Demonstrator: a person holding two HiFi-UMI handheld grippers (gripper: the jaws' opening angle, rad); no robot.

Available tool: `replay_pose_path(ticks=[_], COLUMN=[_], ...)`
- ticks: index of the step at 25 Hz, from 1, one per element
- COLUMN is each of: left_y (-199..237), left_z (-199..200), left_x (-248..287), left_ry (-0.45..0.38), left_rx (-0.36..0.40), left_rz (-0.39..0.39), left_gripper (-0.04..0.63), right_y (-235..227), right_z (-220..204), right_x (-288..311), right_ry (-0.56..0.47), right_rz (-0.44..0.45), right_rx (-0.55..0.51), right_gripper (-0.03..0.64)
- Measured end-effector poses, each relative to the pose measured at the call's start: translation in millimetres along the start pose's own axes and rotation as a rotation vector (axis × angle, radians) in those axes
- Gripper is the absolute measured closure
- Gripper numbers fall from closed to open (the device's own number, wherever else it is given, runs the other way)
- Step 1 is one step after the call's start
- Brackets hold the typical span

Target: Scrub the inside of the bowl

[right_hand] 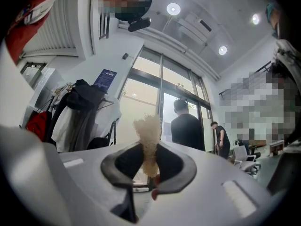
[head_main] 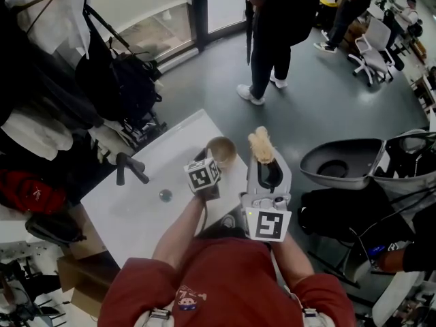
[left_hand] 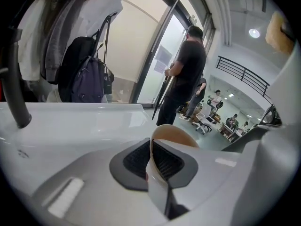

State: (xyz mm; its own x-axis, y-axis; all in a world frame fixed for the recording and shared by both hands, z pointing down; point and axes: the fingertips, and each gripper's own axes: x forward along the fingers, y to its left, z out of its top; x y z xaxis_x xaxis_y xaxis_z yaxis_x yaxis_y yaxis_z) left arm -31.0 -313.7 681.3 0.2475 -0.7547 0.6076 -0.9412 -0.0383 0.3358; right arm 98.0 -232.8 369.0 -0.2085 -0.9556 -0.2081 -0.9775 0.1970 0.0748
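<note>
- Grey flooring ran past a glass door at twelve o'clock in the head view. Coats hung at ten o'clock, with a dark backpack just at their three o'clock.
- A black faucet rose from the near-left part of a white sink. The sink's round drain lay at the faucet's four o'clock.
- The left gripper reached from the person's bare forearm towards one o'clock. Its jaws were clamped on the near rim of a tan bowl, the thin wall pinched between the ribbed pads.
- The bowl sat at the sink's far-right corner, its mouth facing up. Whether it rested on the surface or hung above it could not be told.
- The right gripper, at the bowl's three o'clock and apart from it, had its jaws closed on a pale, fibrous scrubber. The frayed head stood clear above the pads, pointing to twelve o'clock.
- A person in dark clothes stood on the floor at twelve o'clock from the scrubber.
- A black tub lay at three o'clock of the right gripper, and a white office chair stood at two o'clock.
</note>
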Motion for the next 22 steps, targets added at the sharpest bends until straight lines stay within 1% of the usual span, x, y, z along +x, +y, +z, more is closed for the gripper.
replay_pose_path(ticks=[5,11,13,17,22], left_y=[1.2,0.5,-0.3,-2.9,-3.6], left_z=[-4.5,-5.5,-4.6,-3.4,6.9], left_x=[9.2,9.6,8.7,6.9,-2.7], left_ry=[0.022,0.041,0.04,0.031,0.003], left_rx=[-0.024,-0.008,-0.002,0.006,0.032], left_rz=[-0.012,-0.02,-0.028,-0.041,-0.028], left_gripper=[0.571,0.558,0.535,0.468,0.435], right_y=[3.5,9.6,11.8,12.7,12.2], right_z=[-1.8,-4.9,-4.4,-4.9,-5.2], right_x=[5.1,6.4,6.4,3.1,2.6], right_ry=[0.012,0.03,0.025,0.028,0.028], right_rz=[0.008,0.022,0.025,0.024,0.017], right_rx=[0.002,-0.009,-0.01,-0.012,-0.007], right_gripper=[0.541,0.541,0.541,0.541,0.541])
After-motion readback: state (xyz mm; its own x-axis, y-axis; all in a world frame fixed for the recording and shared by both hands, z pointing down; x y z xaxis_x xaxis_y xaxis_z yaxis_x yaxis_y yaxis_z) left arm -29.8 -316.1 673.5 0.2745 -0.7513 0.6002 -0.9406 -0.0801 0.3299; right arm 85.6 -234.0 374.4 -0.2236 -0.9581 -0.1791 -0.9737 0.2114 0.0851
